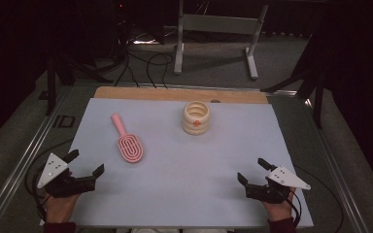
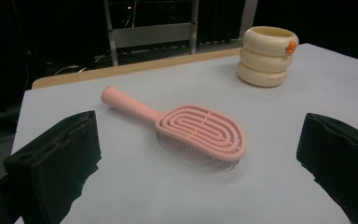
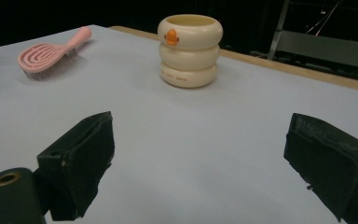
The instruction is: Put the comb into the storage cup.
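A pink hairbrush (image 1: pixel 127 141) lies bristles down on the pale sheet, left of centre, its handle pointing to the far left. A cream ribbed cup (image 1: pixel 196 117) with an orange mark stands upright at the far middle. My left gripper (image 1: pixel 84 162) rests open at the near left corner, facing the hairbrush (image 2: pixel 191 128), with nothing between its jaws. My right gripper (image 1: pixel 253 170) rests open at the near right, facing the cup (image 3: pixel 189 50) and the hairbrush (image 3: pixel 49 52) beyond; it holds nothing.
The pale sheet (image 1: pixel 184 179) covers a wooden table whose bare edge (image 1: pixel 175 94) shows at the far side. Metal rails run along both sides. Cables and a metal stand (image 1: pixel 217 29) are on the floor beyond the table.
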